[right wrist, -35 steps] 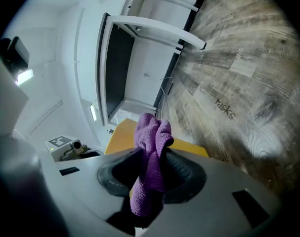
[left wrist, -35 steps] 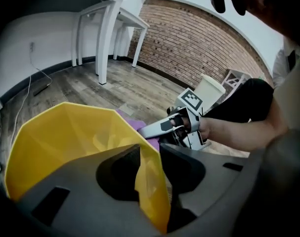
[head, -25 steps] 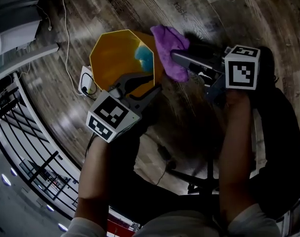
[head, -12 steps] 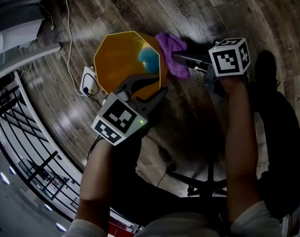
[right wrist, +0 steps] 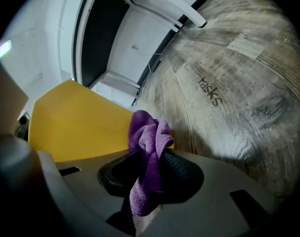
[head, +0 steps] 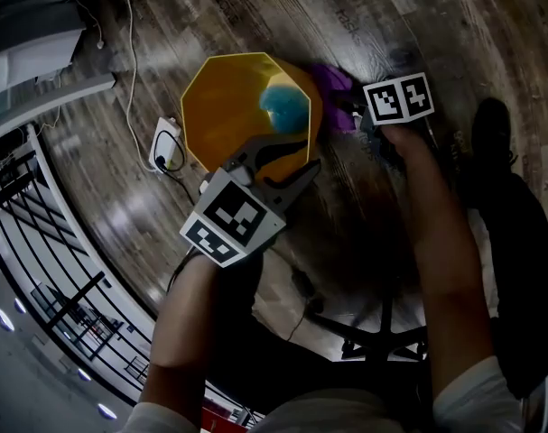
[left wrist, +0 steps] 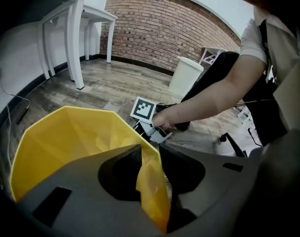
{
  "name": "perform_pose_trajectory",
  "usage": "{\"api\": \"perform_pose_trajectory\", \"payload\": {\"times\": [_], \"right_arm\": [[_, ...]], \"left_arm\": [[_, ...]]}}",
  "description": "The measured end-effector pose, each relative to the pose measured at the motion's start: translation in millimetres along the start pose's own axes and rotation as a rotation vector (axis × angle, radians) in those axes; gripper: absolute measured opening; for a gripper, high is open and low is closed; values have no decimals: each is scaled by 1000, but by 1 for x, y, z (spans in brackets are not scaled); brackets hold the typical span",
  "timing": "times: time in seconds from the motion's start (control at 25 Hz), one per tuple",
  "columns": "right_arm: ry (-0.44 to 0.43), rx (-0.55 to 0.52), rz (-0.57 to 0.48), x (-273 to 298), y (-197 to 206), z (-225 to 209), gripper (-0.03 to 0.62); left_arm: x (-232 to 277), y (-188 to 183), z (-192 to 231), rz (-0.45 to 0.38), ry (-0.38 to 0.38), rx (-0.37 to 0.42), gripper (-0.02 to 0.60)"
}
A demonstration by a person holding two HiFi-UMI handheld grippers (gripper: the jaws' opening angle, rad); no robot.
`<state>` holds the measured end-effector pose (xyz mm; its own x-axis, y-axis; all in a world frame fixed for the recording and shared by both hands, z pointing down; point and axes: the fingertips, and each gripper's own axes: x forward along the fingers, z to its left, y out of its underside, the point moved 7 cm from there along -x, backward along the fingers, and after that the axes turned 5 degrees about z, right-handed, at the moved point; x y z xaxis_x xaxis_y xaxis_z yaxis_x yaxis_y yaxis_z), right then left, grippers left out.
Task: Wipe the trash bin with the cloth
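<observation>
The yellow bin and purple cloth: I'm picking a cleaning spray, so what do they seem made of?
Trash bin: probably plastic, smooth and slightly glossy; thin, flat-faceted walls with crisp edges.
Cloth: likely microfibre, matte and fuzzy; fine knit texture, droops in soft folds.

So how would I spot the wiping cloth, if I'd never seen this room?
Find the big yellow bin on the wooden floor. Right beside its outer wall, on the right in the head view, the fingers of the right gripper pinch a small bunched cloth. It is the only purple thing; the soft lump inside the bin is blue.
</observation>
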<state>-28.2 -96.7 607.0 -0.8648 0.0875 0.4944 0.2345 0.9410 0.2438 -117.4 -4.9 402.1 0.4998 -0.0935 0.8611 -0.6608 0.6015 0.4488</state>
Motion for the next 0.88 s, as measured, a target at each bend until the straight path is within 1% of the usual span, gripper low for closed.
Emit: {"api": "perform_pose_trajectory", "payload": {"times": [0.16, 0.32, 0.52, 0.68, 0.8, 0.88], "right_arm": [[101, 16, 40, 15, 6, -11, 112], [197, 4, 81, 31, 6, -19, 112], [318, 48, 95, 46, 13, -28, 112], [331, 97, 70, 44, 15, -30, 112], [347, 93, 43, 25, 12, -25, 112], [355, 90, -5, 6, 10, -18, 112]], "left_arm": [[-3, 2, -2, -9, 0, -18, 110], [-7, 5, 2, -27, 1, -59, 110], [-8, 6, 4, -42, -4, -55, 110], [-8, 8, 3, -55, -13, -45, 110], [-13, 6, 1, -73, -14, -36, 112], [-19, 7, -1, -72, -8, -14, 114]]}}
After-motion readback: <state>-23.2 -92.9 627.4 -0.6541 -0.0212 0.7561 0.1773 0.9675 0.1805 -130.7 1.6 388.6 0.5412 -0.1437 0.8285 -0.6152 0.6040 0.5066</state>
